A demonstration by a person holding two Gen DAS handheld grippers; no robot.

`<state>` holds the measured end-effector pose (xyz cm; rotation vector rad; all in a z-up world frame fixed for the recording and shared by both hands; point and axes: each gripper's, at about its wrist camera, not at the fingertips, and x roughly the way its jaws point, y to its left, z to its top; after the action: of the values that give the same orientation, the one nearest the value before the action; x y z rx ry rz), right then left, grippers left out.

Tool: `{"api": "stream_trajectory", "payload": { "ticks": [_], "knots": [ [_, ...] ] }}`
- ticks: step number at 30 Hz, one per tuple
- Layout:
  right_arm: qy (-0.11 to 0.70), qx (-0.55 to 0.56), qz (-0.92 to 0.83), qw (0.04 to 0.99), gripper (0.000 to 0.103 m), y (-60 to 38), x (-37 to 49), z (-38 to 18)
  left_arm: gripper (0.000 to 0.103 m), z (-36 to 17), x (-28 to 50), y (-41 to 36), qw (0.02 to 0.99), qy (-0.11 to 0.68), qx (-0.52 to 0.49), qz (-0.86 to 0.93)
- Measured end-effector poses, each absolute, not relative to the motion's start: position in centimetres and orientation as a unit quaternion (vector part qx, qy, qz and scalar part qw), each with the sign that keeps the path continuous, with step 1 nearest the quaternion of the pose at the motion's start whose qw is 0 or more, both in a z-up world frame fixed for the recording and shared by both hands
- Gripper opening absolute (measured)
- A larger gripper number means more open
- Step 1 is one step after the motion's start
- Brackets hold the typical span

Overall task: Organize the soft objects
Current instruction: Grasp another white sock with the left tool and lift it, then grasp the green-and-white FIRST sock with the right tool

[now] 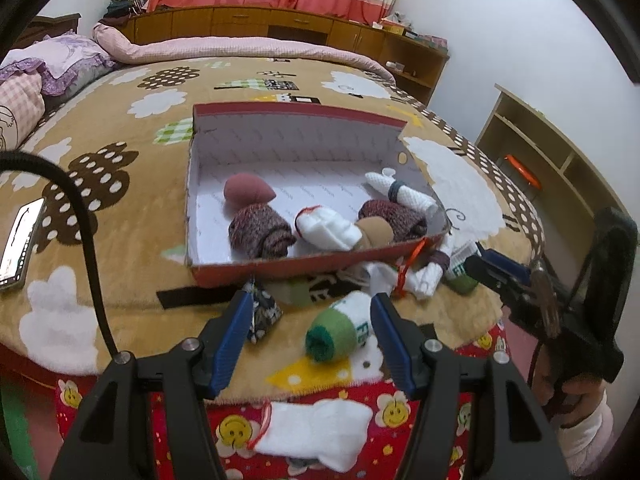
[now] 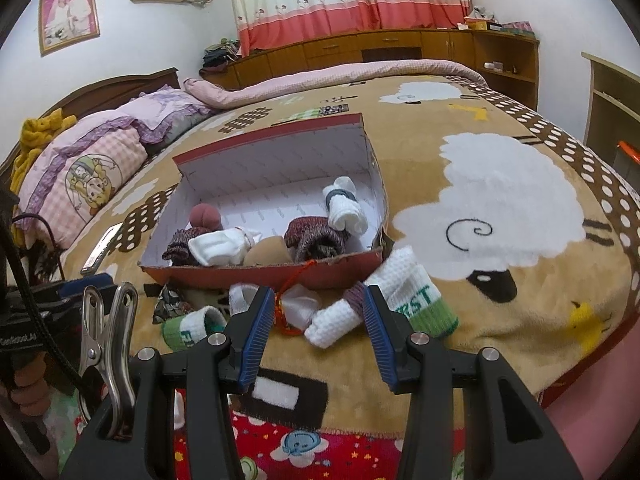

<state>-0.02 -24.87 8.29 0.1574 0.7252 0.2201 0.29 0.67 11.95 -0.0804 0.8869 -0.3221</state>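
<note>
We find both the left gripper (image 1: 312, 312) and right gripper (image 2: 318, 312) part-open, gripping nothing, ribbed blue pads (image 2: 256, 336); waffle-knit sock roll (image 2: 416, 300) reads "RST".

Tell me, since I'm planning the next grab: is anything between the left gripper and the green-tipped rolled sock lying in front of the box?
Nothing visible. The green-tipped rolled sock lies on the blanket between the open fingers of the left gripper. A patterned dark bundle sits beside the left finger, off to the side.

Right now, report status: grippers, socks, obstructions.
Left gripper open, green-white sock roll between jaws. Right gripper open over white waffle roll. Red box holds six rolls. No obstruction.
</note>
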Motion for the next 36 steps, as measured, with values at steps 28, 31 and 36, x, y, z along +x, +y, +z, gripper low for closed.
{"api": "stream_trajectory", "payload": {
  "ticks": [28,31,36],
  "knots": [
    [0.374,0.08,0.114,0.917,0.047,-24.4,-1.6,6.8,0.073,4.8,-3.7,-1.2,0.843,0.501,0.037,-0.192],
    [0.379,0.075,0.12,0.915,0.047,-23.8,-1.5,6.6,0.073,4.0,-3.8,-1.2,0.84,0.506,0.032,-0.193],
    [0.39,0.073,0.128,0.909,0.047,-22.9,-1.4,5.9,0.073,3.5,-4.0,-1.2,0.84,0.505,0.033,-0.196]
  ]
}}
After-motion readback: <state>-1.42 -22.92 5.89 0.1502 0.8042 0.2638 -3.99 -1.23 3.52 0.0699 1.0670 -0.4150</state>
